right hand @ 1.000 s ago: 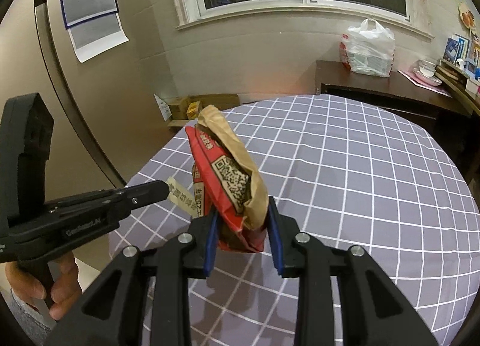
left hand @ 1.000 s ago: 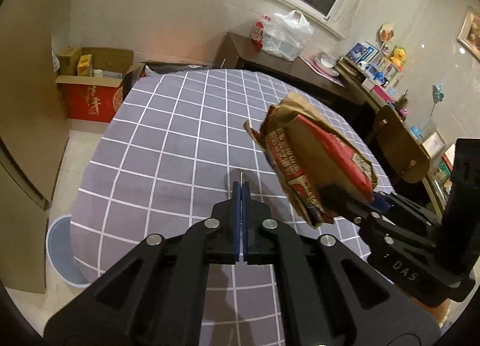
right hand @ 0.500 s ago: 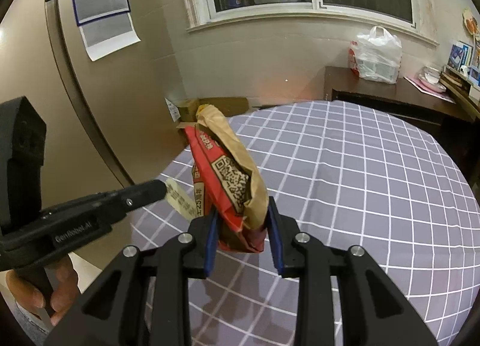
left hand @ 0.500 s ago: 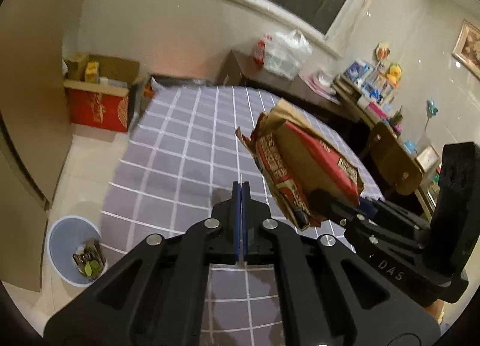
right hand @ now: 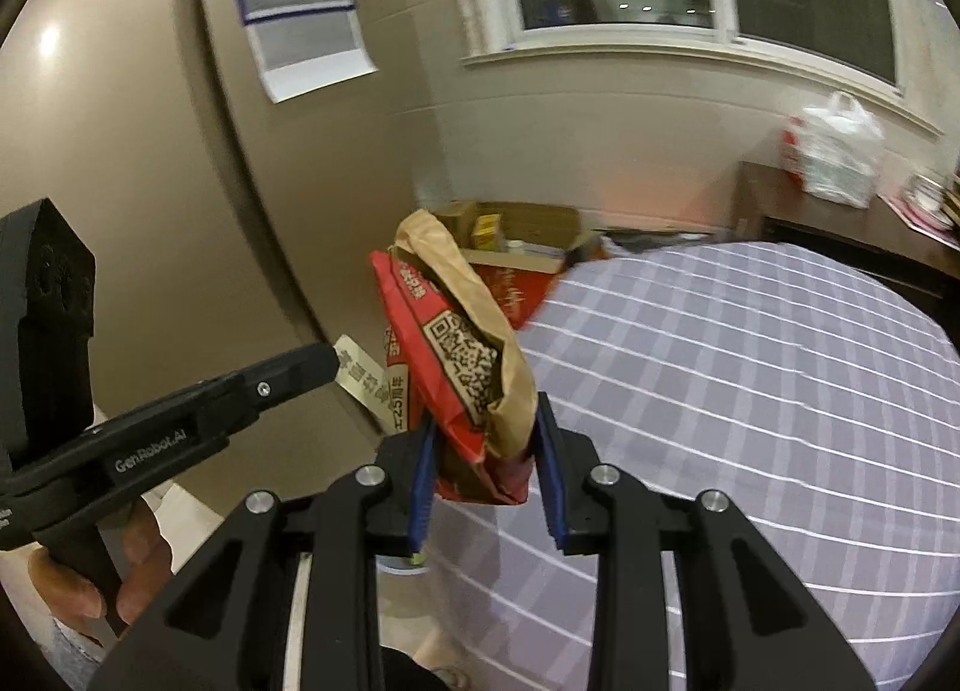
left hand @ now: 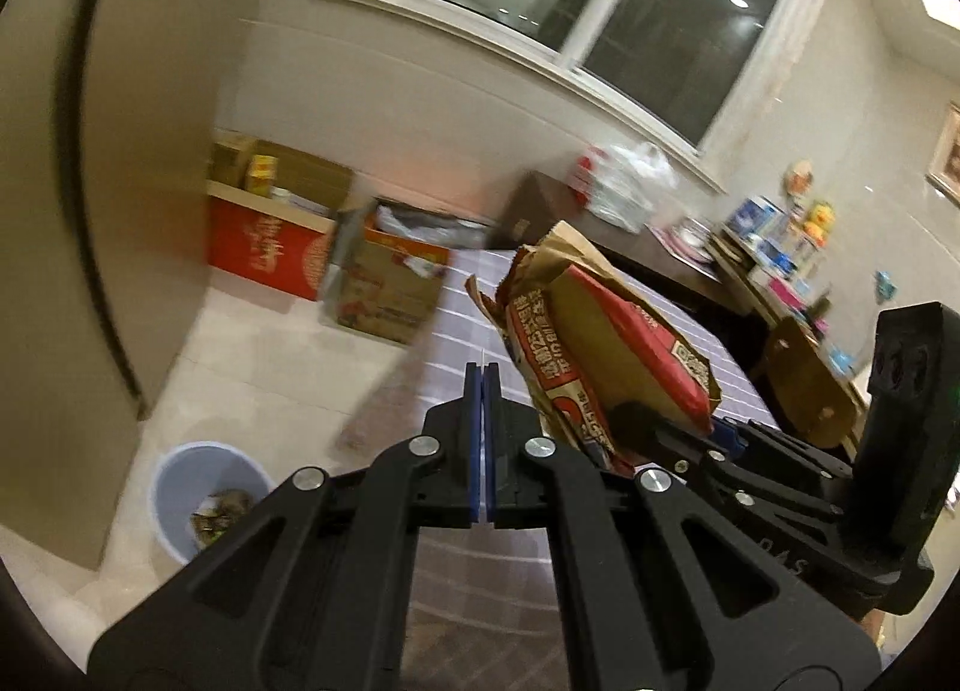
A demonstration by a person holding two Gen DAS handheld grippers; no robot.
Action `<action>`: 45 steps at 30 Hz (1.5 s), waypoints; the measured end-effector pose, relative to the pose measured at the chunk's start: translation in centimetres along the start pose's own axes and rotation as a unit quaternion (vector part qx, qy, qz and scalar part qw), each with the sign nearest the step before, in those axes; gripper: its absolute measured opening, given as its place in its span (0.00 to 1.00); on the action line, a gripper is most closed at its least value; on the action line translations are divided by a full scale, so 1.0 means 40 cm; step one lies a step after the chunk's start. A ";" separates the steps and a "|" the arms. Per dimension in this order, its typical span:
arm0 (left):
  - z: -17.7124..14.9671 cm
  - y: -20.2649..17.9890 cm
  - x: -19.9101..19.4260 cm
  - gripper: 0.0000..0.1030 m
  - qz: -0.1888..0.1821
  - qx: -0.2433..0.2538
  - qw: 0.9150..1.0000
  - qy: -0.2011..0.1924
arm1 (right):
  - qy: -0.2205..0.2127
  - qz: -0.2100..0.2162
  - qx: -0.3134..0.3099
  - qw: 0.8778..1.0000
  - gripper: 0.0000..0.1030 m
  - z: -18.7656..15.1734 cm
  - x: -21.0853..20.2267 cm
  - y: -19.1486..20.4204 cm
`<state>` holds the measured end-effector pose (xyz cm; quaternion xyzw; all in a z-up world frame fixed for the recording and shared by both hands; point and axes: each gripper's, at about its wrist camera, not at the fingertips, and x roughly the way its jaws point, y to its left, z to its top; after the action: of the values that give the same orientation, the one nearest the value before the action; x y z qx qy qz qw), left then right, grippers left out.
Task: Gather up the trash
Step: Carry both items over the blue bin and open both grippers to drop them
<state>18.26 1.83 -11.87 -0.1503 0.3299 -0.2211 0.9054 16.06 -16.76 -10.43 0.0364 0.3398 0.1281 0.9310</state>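
My right gripper (right hand: 486, 416) is shut on a crumpled red and brown paper bag (right hand: 456, 343), held upright just off the table's left edge. In the left wrist view the same bag (left hand: 606, 343) hangs to the right of my left gripper (left hand: 483, 376). The left gripper is shut on a thin pale paper slip (right hand: 366, 382), whose edge pokes just above the blue pads. A light blue bin (left hand: 180, 487) with some scraps inside stands on the tiled floor at the lower left, below and left of both grippers.
The round table with a grey checked cloth (right hand: 750, 391) lies to the right. Cardboard boxes (left hand: 270, 247) stand along the wall under the window. A beige fridge side (left hand: 48, 211) rises at the left. A dark sideboard (right hand: 840, 223) carries a white plastic bag (right hand: 834, 151).
Both grippers have swung left, off the table and over the floor, each keeping its hold. The blue bin has come fully into the left wrist view.
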 end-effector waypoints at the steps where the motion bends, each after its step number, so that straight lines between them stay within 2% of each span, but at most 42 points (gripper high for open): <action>1: 0.001 0.019 -0.008 0.00 0.006 -0.003 1.000 -0.001 | 0.002 0.007 -0.003 1.000 0.28 0.002 0.014 0.022; 7: 0.009 0.209 -0.019 0.00 0.075 -0.032 0.997 0.011 | 0.025 0.045 -0.019 0.999 0.28 0.004 0.147 0.159; 13: 0.003 0.337 0.023 0.00 0.116 -0.052 0.991 0.030 | 0.054 0.063 -0.036 0.996 0.28 -0.003 0.294 0.265; 16: 0.005 0.393 0.068 0.00 0.128 -0.056 0.989 0.052 | 0.059 0.059 -0.039 0.996 0.28 -0.009 0.341 0.277; 20: -0.002 0.474 0.138 0.02 0.156 -0.092 0.979 0.097 | 0.070 0.050 -0.038 0.996 0.28 -0.017 0.394 0.275; 22: -0.017 0.503 0.160 0.02 0.178 -0.094 0.973 0.114 | 0.075 0.048 -0.039 0.995 0.28 -0.029 0.405 0.273; 25: -0.042 0.530 0.173 0.02 0.179 -0.114 0.968 0.131 | 0.084 0.047 -0.039 0.995 0.28 -0.037 0.430 0.279; 26: -0.052 0.541 0.176 0.04 0.181 -0.120 0.967 0.136 | 0.087 0.047 -0.038 0.994 0.28 -0.039 0.439 0.288; 27: -0.061 0.552 0.176 0.19 0.185 -0.124 0.965 0.141 | 0.089 0.047 -0.040 0.994 0.28 -0.043 0.446 0.294; 28: -0.071 0.562 0.170 0.48 0.189 -0.130 0.963 0.140 | 0.090 0.048 -0.041 0.994 0.28 -0.045 0.451 0.300; 29: -0.075 0.566 0.160 0.61 0.196 -0.133 0.963 0.132 | 0.092 0.049 -0.041 0.994 0.28 -0.047 0.455 0.305; 30: -0.080 0.570 0.147 0.63 0.202 -0.134 0.963 0.119 | 0.093 0.051 -0.041 0.994 0.28 -0.045 0.461 0.309; 38: -0.084 0.591 0.087 0.64 0.225 -0.133 0.959 0.109 | 0.099 0.063 -0.043 0.992 0.29 -0.050 0.485 0.347; 42: -0.071 0.595 0.060 0.68 0.272 -0.124 0.950 0.092 | 0.095 0.074 -0.045 0.992 0.32 -0.051 0.504 0.369; 44: -0.068 0.597 0.047 0.69 0.291 -0.122 0.945 0.086 | 0.090 0.073 -0.050 0.992 0.56 -0.053 0.516 0.374; 45: -0.067 0.597 0.041 0.71 0.297 -0.120 0.943 0.085 | 0.086 0.064 -0.052 0.993 0.60 -0.054 0.520 0.374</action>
<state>24.79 21.14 -24.69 -0.1341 0.4597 0.0872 0.8736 26.76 3.12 -22.72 -0.0016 0.4081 0.2072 0.8891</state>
